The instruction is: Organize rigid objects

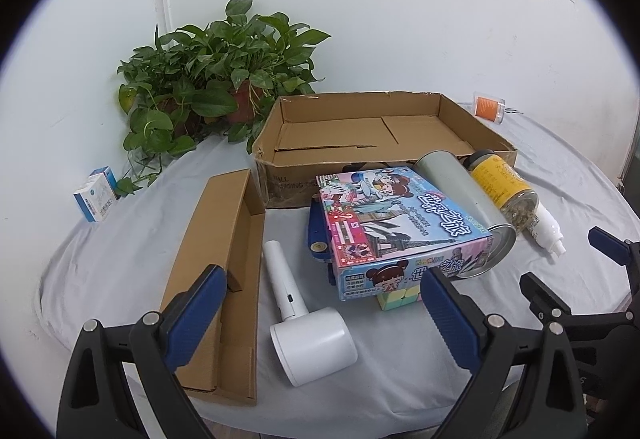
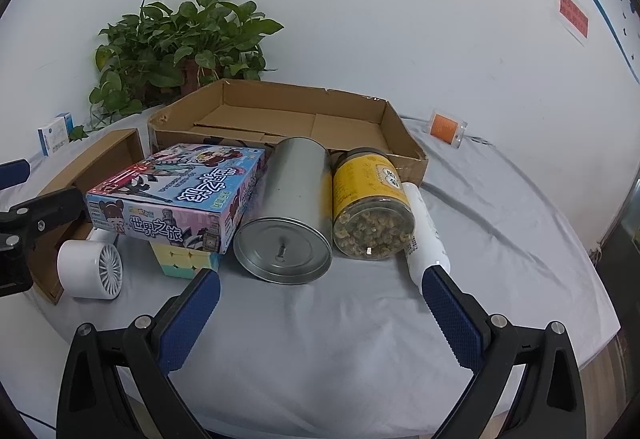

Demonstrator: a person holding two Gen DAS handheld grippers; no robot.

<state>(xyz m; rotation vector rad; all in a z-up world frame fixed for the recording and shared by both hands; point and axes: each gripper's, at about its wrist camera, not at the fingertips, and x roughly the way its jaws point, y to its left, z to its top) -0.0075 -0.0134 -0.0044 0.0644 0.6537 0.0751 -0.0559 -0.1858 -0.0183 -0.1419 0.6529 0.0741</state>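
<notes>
A colourful game box (image 1: 396,227) (image 2: 176,199) lies tilted on a pastel puzzle cube (image 1: 400,299) (image 2: 184,259) and a blue object (image 1: 318,239). Beside it lie a silver tin (image 1: 468,211) (image 2: 292,211), a yellow-labelled jar (image 1: 500,187) (image 2: 372,203) and a white bottle (image 1: 550,229) (image 2: 426,235). A white handheld fan (image 1: 300,315) (image 2: 90,267) lies by a narrow cardboard tray (image 1: 224,279) (image 2: 108,159). A large open cardboard box (image 1: 384,135) (image 2: 280,119) stands behind. My left gripper (image 1: 320,307) is open above the fan. My right gripper (image 2: 320,303) is open before the tin and jar.
A potted plant (image 1: 208,83) (image 2: 176,43) stands at the back left. A small blue-white carton (image 1: 96,197) (image 2: 54,133) stands at the far left. An orange-labelled clear container (image 1: 489,107) (image 2: 448,127) lies at the back right. A grey cloth (image 2: 320,339) covers the table.
</notes>
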